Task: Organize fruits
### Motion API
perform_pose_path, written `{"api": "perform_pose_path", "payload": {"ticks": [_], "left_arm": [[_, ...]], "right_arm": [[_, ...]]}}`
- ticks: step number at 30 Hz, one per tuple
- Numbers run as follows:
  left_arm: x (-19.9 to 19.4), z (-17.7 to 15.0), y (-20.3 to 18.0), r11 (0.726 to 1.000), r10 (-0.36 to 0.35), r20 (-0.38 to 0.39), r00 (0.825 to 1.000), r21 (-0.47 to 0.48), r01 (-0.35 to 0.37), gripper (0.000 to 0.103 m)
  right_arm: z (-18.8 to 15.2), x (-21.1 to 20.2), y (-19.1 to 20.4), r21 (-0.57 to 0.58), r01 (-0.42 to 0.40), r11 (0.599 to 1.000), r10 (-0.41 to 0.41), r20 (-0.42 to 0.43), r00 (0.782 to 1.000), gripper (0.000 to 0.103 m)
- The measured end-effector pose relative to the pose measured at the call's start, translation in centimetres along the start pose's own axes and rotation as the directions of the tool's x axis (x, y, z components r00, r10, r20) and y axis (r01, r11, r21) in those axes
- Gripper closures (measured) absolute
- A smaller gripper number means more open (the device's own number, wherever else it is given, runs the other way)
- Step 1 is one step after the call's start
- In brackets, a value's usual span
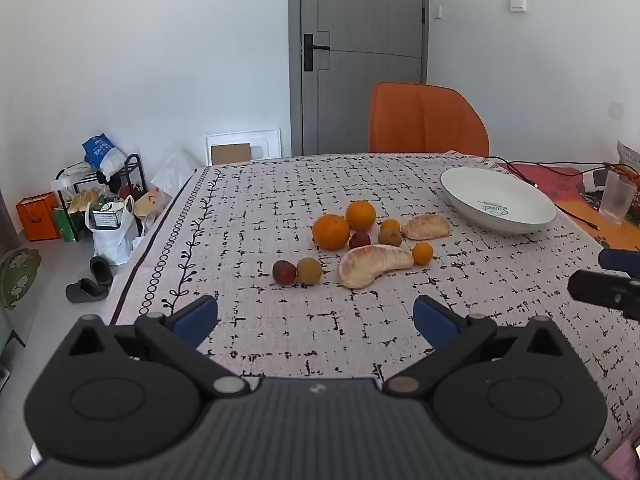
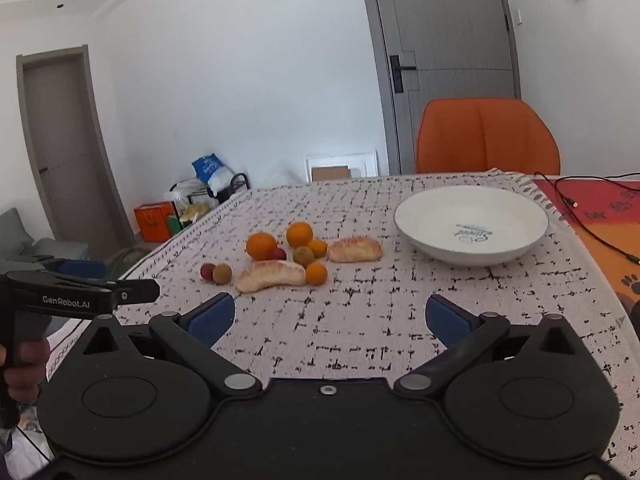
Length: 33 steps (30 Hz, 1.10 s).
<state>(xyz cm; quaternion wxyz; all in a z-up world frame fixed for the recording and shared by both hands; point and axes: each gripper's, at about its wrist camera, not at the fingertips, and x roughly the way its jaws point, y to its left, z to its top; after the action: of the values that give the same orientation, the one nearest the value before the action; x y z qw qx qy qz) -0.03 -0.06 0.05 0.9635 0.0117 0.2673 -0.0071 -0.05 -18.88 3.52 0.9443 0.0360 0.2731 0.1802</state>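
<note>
Loose fruit lies mid-table on the patterned cloth: two big oranges [image 1: 331, 231] [image 1: 360, 215], two small oranges [image 1: 422, 253], two peeled pomelo segments [image 1: 372, 265] [image 1: 426, 226], red plums [image 1: 283, 271] and brownish round fruits [image 1: 309, 271]. The right wrist view shows the same cluster, with the near pomelo segment [image 2: 270, 276] in front. A white bowl [image 1: 472, 188] [image 2: 440, 216] stands empty to the right of the fruit. My left gripper [image 1: 316, 318] is open, short of the fruit. My right gripper [image 2: 330, 316] is open too, nothing between its fingers.
An orange chair [image 1: 426, 118] stands behind the table's far edge. Black cables [image 2: 592, 228] and a clear cup [image 1: 618, 200] lie on the red mat at the right. Bags, slippers and a rack [image 1: 100, 200] crowd the floor on the left. A hand [image 2: 24, 364] holds the left gripper's handle.
</note>
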Motion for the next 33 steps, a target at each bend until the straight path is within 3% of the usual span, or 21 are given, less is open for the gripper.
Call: {"api": "perform_pose_path", "payload": {"ticks": [4,8,10,33], "left_arm": [[-0.4,-0.2,0.0,1.000,-0.026,0.010,1.000,0.007,0.026,0.000],[-1.2,-0.6,0.0,0.999,-0.047,0.017,0.999,0.006,0.047,0.000],[0.0,-0.2,-0.1,0.999,-0.041,-0.033,0.999,-0.029,0.041,0.000],[0.1,-0.4,0.3,0.997,-0.057,-0.035,0.998,-0.050,0.055,0.000]], "right_arm": [[0.5,-0.7,-0.4,0.000,0.007,1.000,-0.007,0.033,0.999,0.000],[-0.2,0.3,-0.5,0.000,0.022,1.000,-0.022,-0.015,1.000,0.000],[-0.4,0.3,-0.7,0.018,0.011,1.000,-0.010,-0.011,1.000,0.000],[-0.1,0.5,-0.3,0.006,0.005,1.000,-0.005,-0.019,1.000,0.000]]}}
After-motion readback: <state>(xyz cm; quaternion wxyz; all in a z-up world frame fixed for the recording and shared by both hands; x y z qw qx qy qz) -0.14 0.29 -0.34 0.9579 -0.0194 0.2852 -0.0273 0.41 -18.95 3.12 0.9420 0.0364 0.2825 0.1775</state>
